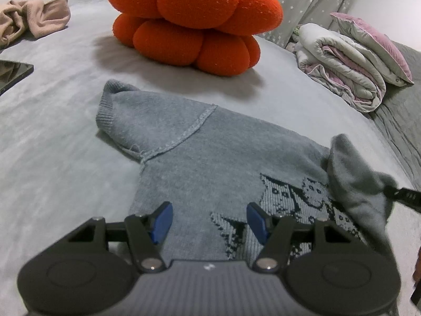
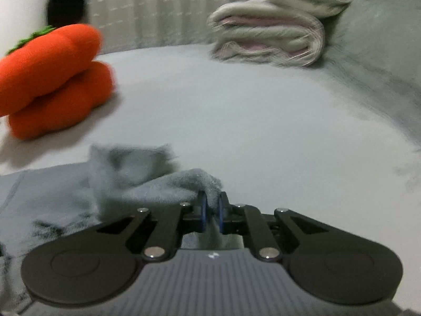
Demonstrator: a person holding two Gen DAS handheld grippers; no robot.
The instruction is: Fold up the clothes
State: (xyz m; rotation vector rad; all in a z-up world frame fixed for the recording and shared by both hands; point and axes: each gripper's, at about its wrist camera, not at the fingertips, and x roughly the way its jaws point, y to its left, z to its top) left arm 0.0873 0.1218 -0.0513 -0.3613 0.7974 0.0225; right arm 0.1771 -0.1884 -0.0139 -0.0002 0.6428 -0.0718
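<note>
Two grippers work one grey knit sweater (image 1: 210, 152), which lies flat on the pale grey bedspread (image 1: 52, 137) with its cat pattern (image 1: 289, 202) at the near right. Nearest, the left gripper (image 1: 209, 221) hovers over the sweater's lower body with its blue pads spread wide, holding nothing. To the right, the right gripper (image 2: 212, 208) is clenched on a raised bunch of the sweater's edge, seemingly a sleeve or side. The pinch looks shallow, so the knit could slip out mid-fold; with nothing pinning the body, a pull could also drag the whole garment sideways and wrinkle it. Farther off, the orange plush pillow (image 1: 194, 21) sits just beyond the far sleeve and could obstruct a long fold, while the folded quilt (image 1: 350, 60) at far right lies well apart.
</note>
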